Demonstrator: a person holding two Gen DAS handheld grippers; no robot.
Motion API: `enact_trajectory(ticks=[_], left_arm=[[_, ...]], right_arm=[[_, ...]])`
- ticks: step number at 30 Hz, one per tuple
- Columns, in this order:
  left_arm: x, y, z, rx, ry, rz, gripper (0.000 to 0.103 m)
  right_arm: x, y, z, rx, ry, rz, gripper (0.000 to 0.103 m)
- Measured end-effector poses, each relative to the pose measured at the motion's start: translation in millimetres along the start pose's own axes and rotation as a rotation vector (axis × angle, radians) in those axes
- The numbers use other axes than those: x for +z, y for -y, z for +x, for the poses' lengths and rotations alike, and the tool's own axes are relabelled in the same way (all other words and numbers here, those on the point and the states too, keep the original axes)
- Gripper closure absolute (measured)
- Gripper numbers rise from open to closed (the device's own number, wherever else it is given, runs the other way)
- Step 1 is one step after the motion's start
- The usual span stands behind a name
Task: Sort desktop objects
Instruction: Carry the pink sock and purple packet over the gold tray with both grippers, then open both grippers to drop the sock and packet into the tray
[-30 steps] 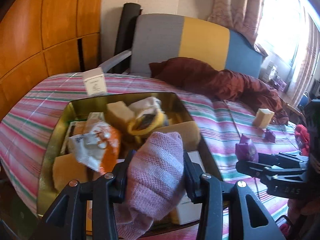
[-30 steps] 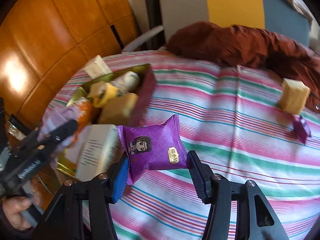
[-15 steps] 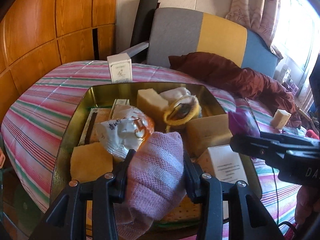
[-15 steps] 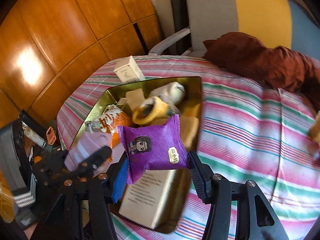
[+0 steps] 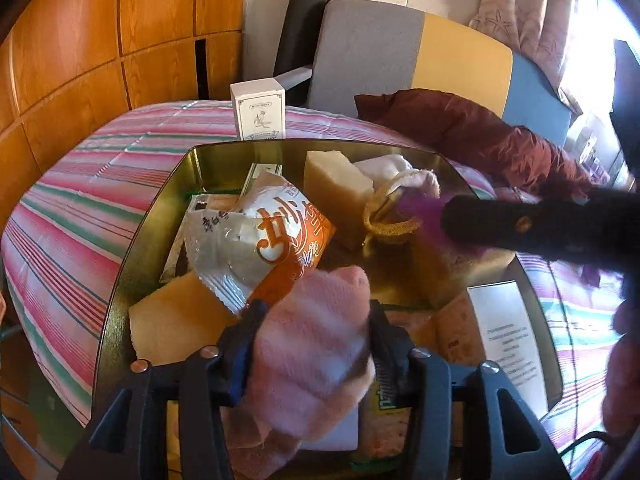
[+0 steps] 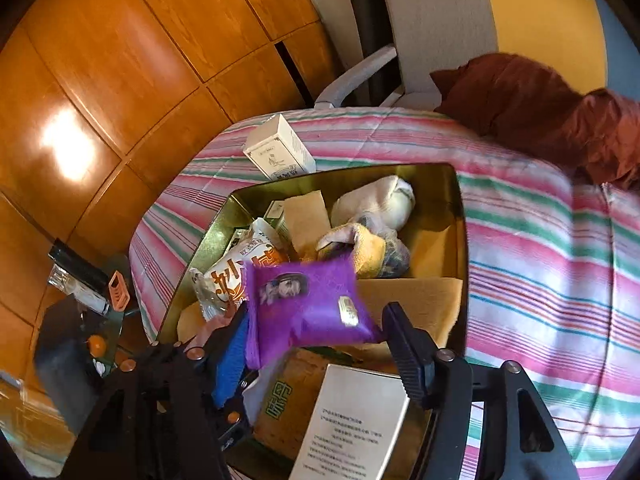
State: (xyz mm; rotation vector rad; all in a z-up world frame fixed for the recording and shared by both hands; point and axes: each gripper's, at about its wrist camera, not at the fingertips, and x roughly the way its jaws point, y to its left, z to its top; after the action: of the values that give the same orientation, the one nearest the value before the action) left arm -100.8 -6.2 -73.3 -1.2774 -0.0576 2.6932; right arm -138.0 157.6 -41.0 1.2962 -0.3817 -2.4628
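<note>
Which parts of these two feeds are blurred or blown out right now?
Left wrist view: pink cloth and right gripper crossing the frame are motion-smeared; window blown out. Right wrist view: purple packet blurred, bright glare on the wood panel.

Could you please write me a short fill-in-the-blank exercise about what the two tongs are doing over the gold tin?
1. Between the left tongs, whose jaws are opening, is a pink ____.
2. The packet between the opening right tongs is ____ in colour.
3. Both items hang above the gold ____.
4. The white box stands ____ the tin, on the striped cloth.

Missing words: sock; purple; tin; outside
</note>
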Motion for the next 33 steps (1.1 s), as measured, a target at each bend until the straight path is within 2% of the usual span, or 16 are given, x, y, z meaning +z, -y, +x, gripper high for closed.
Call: enact_trajectory(ticks=[7, 9, 11, 12, 33], left_arm=[[-3, -2, -8, -0.003, 0.005, -0.010, 0.049], [-4, 0, -11, 0.000, 0.006, -0.006, 0.046], [-5, -1, -13, -0.001, 0.006, -0.010, 0.046], [-6, -1, -15, -0.001, 0.008, -0.012, 0.045], [-2, 2, -66, 0.006, 0.114, 0.011, 0.045]], right_arm=[[-9, -1, 4, 0.006, -0.012, 0.010, 0.037], [-11, 1, 3, 0.019, -0.011, 0.026, 0.034], [-13, 3, 2, 0.034, -0.012, 0.044, 0.024], [-14, 4, 1, 0.041, -0.009, 0.052, 0.023], [-44, 5, -37, 0.003, 0.050, 0.051, 0.023]])
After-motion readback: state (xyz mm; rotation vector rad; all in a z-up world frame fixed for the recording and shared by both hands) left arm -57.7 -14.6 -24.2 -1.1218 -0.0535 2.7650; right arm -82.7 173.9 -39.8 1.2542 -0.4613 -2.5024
